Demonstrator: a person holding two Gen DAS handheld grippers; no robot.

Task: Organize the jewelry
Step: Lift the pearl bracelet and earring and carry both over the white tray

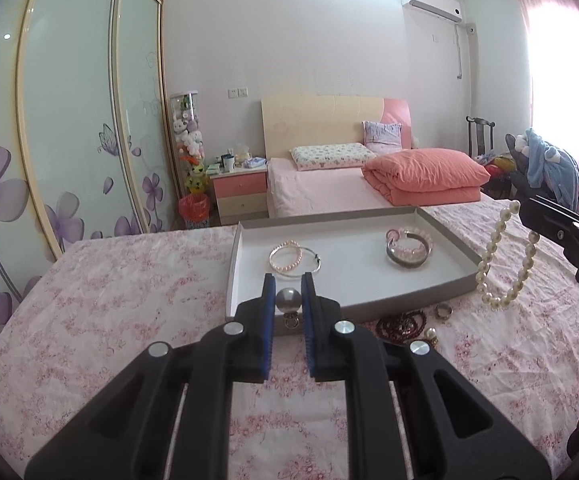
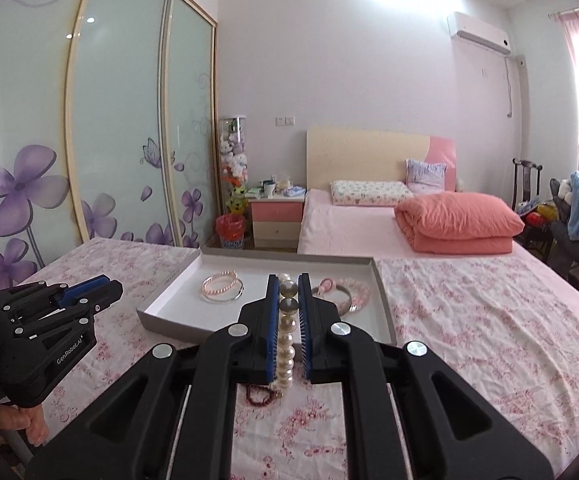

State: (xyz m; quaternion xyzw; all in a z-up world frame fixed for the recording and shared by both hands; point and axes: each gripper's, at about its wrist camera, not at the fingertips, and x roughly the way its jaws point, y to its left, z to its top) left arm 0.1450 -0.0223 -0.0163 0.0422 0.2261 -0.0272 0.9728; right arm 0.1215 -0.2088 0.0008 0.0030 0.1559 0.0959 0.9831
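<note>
My left gripper (image 1: 288, 286) is shut on a grey pearl earring (image 1: 288, 300), held just above the near edge of the shallow white tray (image 1: 249, 256). My right gripper (image 2: 288, 286) is shut on a white pearl necklace (image 2: 287, 340); in the left wrist view the necklace (image 1: 501, 264) hangs in a loop right of the tray. The tray holds a pink pearl bracelet with a silver bangle (image 1: 289, 260) and a pink bead bracelet with a grey bangle (image 1: 409, 246). The left gripper also shows in the right wrist view (image 2: 89, 292).
On the floral bedsheet near the tray lie a dark red bead bracelet (image 1: 401, 326), a ring (image 1: 443, 312) and a pearl earring (image 1: 431, 334). A folded orange quilt (image 1: 425, 176) and pillows lie further back. A wardrobe with sliding glass doors (image 1: 69, 120) stands left.
</note>
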